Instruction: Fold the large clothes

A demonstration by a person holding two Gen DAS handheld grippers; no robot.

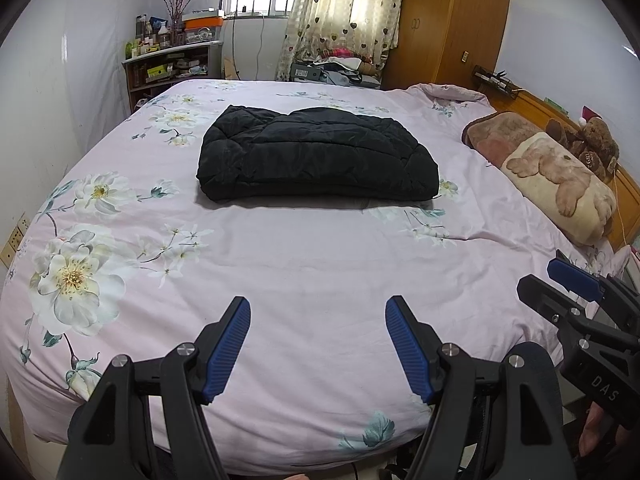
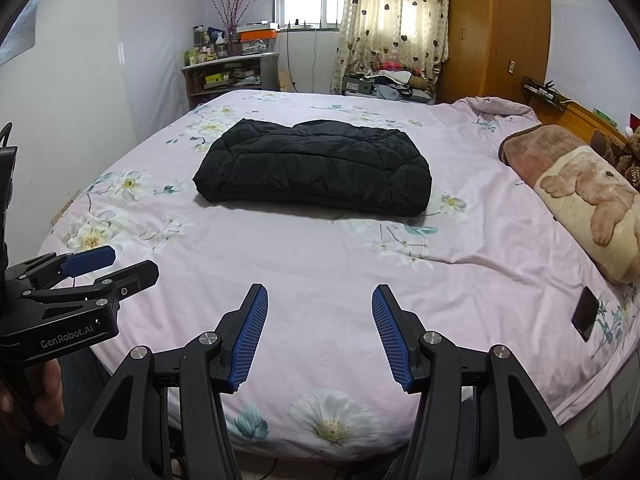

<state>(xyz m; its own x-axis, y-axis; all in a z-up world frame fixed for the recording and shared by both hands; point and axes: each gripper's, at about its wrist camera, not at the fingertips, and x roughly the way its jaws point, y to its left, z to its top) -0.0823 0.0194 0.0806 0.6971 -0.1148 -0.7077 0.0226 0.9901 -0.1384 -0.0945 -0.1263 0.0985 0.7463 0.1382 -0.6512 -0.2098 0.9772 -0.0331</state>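
I find the black quilted jacket [image 1: 316,154] folded at twelve o'clock on the bed [image 1: 312,264] — soft, puffy, slippery, best pinched at corners. Left gripper [image 1: 318,346] and right gripper [image 2: 320,332] — jaws apart, empty.

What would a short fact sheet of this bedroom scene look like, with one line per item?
garment: black quilted jacket, folded into a bundle, lying mid-bed
surface: bed with pink floral cover
left gripper: open, holding nothing, short of the jacket
right gripper: open, holding nothing, short of the jacket
by headboard: rolled blanket with bear print
near right edge: dark phone
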